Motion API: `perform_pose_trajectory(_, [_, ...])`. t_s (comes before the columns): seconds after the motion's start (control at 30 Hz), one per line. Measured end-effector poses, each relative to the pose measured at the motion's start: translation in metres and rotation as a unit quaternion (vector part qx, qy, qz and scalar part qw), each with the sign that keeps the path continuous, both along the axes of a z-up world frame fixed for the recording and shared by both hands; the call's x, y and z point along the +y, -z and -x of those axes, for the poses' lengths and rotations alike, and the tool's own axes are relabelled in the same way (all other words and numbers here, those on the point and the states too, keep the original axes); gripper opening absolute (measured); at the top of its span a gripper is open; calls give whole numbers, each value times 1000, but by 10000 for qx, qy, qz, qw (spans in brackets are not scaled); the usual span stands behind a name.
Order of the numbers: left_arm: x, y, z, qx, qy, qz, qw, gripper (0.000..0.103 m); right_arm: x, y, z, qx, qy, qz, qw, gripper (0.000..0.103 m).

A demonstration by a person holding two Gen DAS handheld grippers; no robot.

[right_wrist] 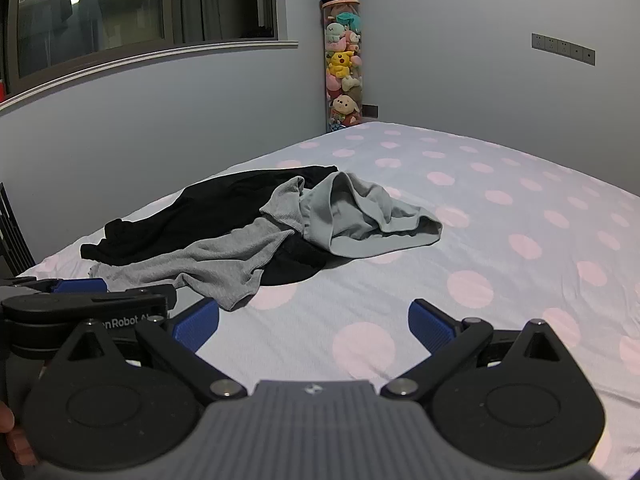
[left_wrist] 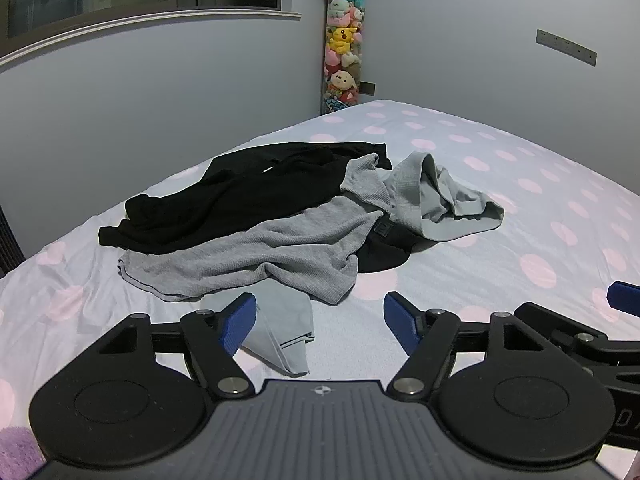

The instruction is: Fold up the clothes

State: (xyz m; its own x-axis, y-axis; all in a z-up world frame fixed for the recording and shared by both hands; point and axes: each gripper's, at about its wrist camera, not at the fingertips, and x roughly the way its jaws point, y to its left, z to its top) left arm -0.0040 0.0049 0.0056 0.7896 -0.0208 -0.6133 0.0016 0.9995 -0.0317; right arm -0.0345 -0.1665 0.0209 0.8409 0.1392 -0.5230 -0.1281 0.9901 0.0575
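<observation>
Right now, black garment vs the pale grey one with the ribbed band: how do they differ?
The black garment lies on the left of the pile, spread low; the pale grey garment sits on the right, bunched, its band standing up. The black garment is partly covered by the mid-grey knit top; the pale grey garment lies on top at that top's far end. Both are unfolded on the dotted bedsheet, neither between any fingers.

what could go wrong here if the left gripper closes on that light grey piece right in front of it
1. The light grey piece lies by the left gripper, partly under the grey ribbed top; pulling it may drag that top along.
2. The black garment and blue-grey garment overlap the top, so the heap could tangle further.
3. Both grippers, the right gripper too, hold nothing; a one-layer pinch may slip.
</observation>
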Motion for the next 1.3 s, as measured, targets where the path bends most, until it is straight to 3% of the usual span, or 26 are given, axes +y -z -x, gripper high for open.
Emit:
perform_pose_trajectory(0.83, [-5, -11, 0, 8, -81, -114, 9999, 69, -4, -5, 0, -131, -8, -63, 9999, 102])
perform_pose_trajectory(1.13, [-11, -33, -6, -146, -51, -278, 9995, 69, -11, -19, -6, -271, 26, -270, 9993, 102])
perform_pose_trajectory(1.3, [-12, -48, -17, -209, 72, -186, 9996, 69, -18, -28, -17, -320, 97, -473, 9983, 102])
